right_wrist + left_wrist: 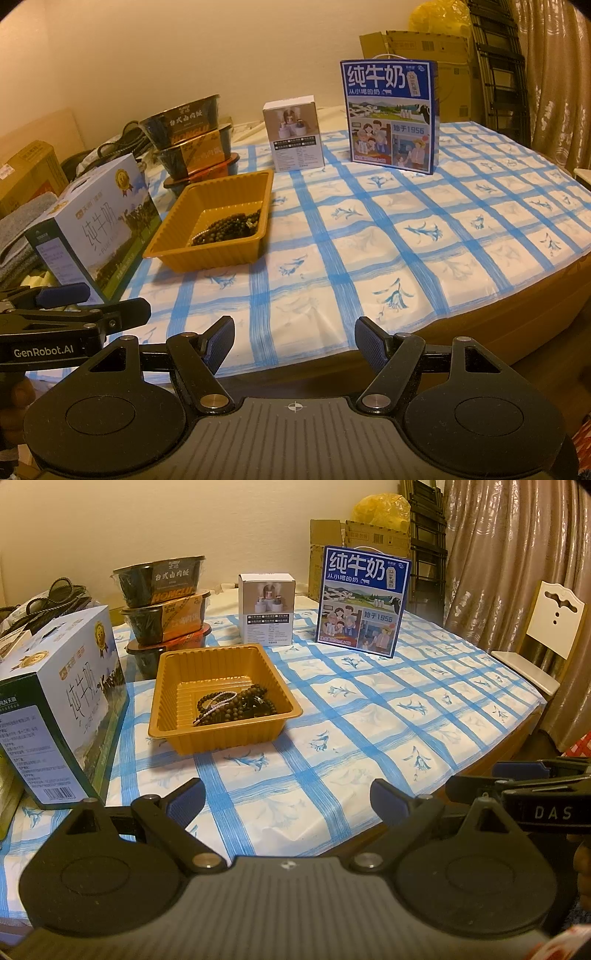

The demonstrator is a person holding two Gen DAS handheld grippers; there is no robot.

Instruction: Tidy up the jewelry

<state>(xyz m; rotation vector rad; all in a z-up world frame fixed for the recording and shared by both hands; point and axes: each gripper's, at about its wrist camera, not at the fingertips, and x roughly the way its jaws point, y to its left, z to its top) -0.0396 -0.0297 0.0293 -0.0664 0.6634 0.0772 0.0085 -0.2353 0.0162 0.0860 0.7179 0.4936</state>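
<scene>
An orange plastic tray [173, 686] [173, 236] sits on the blue-checked tablecloth, left of centre. Dark bead strings and a thin pale bead strand [234, 705] [229, 227] lie piled in its right half. My left gripper [288, 799] is open and empty, low over the table's near edge, well short of the tray. My right gripper [294, 341] is open and empty, at the near edge to the right of the left one. Each gripper shows at the side of the other's view.
A milk carton box [62, 705] lies left of the tray. Stacked meal bowls [164, 602] stand behind it. A small white box [266, 607] and a blue milk box [364, 602] stand at the back. A chair [543, 635] is at the right.
</scene>
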